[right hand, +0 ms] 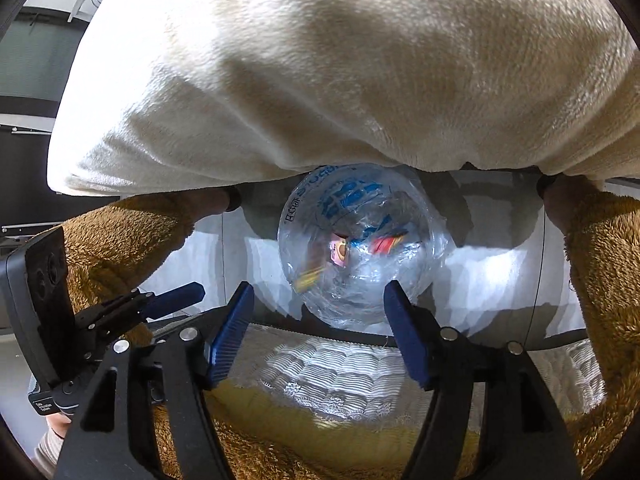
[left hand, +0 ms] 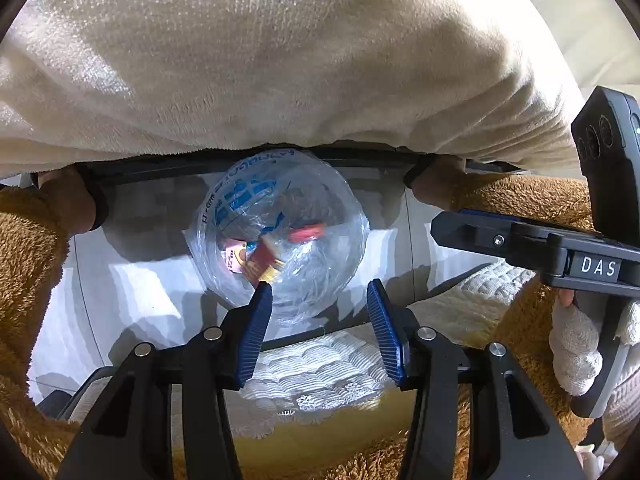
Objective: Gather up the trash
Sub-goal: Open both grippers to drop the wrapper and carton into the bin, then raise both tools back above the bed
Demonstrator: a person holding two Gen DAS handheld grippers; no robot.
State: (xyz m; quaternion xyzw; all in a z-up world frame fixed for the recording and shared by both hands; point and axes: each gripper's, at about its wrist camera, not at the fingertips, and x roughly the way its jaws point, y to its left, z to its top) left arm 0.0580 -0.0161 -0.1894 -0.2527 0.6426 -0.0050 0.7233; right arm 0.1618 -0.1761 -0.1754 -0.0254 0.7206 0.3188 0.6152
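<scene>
Step in hand: release over the bag. Clear plastic bag with wrappers stands on the floor at 12 o'clock of both grippers. Left gripper and right gripper fingers spread, empty. Next: fetch remaining trash.

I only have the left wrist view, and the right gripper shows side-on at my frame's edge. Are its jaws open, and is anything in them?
Observer: The right gripper is open, with nothing between its blue pads.
Operator: Where does the trash bag sit from that camera?
Observer: The clear bag lies just beyond the pads, roughly centred between them, with its mouth facing the camera.
Operator: Anything off to that side that I can't see?
Observer: Dark furniture stands at the upper left of the right wrist view, past the cream fabric.
</scene>
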